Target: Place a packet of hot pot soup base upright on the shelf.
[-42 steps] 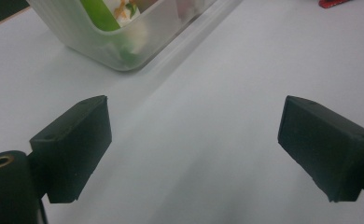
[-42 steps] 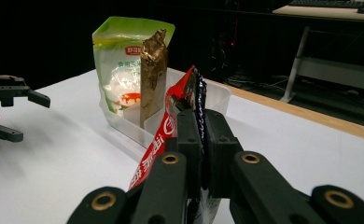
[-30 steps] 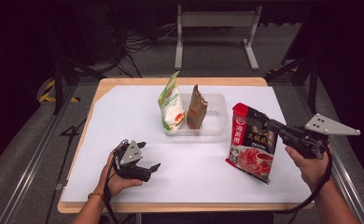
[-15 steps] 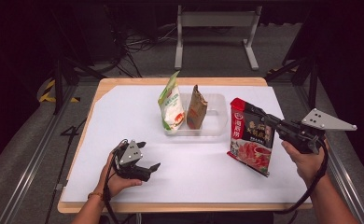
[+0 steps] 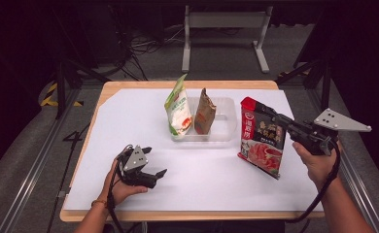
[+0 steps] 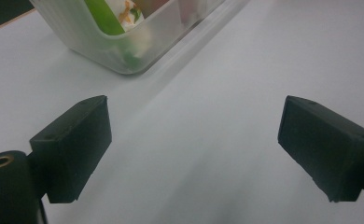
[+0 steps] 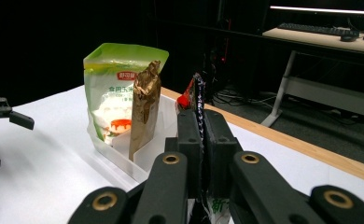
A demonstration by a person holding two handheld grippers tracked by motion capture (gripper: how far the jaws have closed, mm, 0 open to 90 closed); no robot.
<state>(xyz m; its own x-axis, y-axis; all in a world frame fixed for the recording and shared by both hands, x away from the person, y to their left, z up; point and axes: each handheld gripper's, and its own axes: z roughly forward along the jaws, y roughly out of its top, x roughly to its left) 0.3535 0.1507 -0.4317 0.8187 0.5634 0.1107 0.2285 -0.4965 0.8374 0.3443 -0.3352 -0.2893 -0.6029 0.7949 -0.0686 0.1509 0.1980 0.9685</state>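
A red printed pouch (image 5: 261, 141) hangs upright over the table's right side, with my right gripper (image 5: 267, 112) shut on its top edge. In the right gripper view the jaws (image 7: 201, 135) pinch that thin edge (image 7: 199, 100) between them. Left of it, a clear plastic tray (image 5: 225, 127) holds a green-and-white pouch (image 5: 179, 109) and a brown pouch (image 5: 205, 114), both standing upright. My left gripper (image 5: 155, 160) rests on the white table near the front left, open with nothing between its jaws (image 6: 194, 144). The tray's corner (image 6: 101, 46) lies ahead of it.
The tray's right-hand compartment (image 5: 224, 119) holds nothing. A white sheet (image 5: 129, 121) covers the wooden table, whose edge (image 5: 178, 216) runs along the front. A metal stand (image 5: 224, 39) and cables lie on the floor behind the table.
My right gripper has carried the red pouch a little up and toward the tray. The left gripper has stayed where it was.
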